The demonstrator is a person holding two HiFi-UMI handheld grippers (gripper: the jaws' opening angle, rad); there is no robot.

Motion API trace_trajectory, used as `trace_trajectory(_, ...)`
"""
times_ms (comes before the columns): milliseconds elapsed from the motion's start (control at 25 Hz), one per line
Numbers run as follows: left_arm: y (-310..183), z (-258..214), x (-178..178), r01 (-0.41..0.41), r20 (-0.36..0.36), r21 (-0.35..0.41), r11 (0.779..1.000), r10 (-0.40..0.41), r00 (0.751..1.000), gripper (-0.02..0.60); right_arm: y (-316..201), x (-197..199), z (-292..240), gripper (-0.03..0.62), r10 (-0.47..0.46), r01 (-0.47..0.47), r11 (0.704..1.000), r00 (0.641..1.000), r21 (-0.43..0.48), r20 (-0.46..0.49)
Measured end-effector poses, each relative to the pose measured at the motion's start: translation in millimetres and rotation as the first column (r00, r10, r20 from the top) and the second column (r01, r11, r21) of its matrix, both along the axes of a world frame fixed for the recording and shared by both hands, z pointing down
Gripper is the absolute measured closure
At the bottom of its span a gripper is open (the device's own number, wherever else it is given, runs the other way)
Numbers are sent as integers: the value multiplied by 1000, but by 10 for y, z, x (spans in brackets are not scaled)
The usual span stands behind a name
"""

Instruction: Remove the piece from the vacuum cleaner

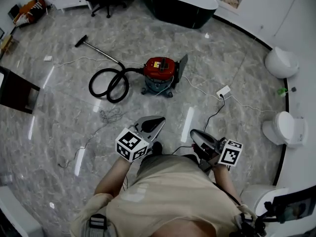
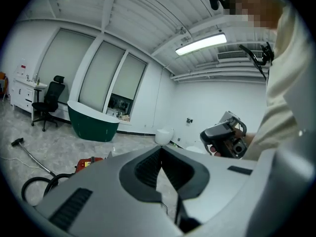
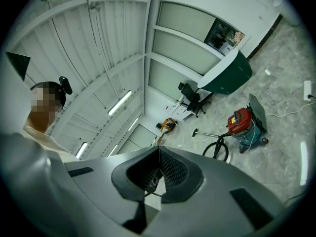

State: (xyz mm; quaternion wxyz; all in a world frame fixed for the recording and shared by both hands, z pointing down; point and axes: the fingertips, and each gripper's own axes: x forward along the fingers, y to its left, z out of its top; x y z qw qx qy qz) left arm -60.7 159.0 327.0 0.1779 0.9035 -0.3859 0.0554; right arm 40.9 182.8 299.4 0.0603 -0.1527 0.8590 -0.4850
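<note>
On the floor [image 1: 59, 117], well ahead of both grippers, the wand [image 1: 101, 52] and looped hose [image 1: 121, 83] run right into the red vacuum [image 1: 160, 70]. The hose will likely flop and the light, wheeled body roll, so the stiff cuff where the hose enters looks the best hold. The left gripper [image 1: 161, 120] and right gripper [image 1: 193, 133] both have their fingers together, empty.

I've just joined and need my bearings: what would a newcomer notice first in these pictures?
A red vacuum cleaner stands mid-floor ahead of the person, its black hose looped to its left. Nearer, the left gripper and right gripper are held out side by side, both shut and empty. A dark green bathtub sits at the far end of the room.
</note>
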Motion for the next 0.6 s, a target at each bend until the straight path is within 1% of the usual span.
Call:
trace_trajectory(120, -22, 42, -205, 25, -19, -8, 1000, -25, 1000, 578, -25, -200, 6, 592, -26, 26, 1000, 999, -1, -33)
trace_trajectory(320, 32, 55, -523, 75, -46, 15, 997, -74, 996, 578, -70, -507, 3, 592, -38, 38, 999, 997, -2, -69)
trace_trajectory(360, 52, 60, -591, 93, -55, 18, 996, -92, 994, 578, -61, -588, 23, 592, -59, 60, 998, 995, -1, -83)
trace_trajectory(440, 92, 63, -707, 132, -73, 13, 991, -131, 989, 578, -11, -756, 56, 592, -133, 132, 991, 985, -9, -106)
trace_trajectory(520, 119, 105, -800, 169, -82, -8, 986, -169, 982, 578, 11, -868, 75, 592, -193, 192, 981, 974, -19, -121)
trace_trajectory(600, 135, 201, -878, 199, -79, -41, 979, -202, 976, 578, -30, -893, 90, 592, -201, 200, 980, 972, -24, -123)
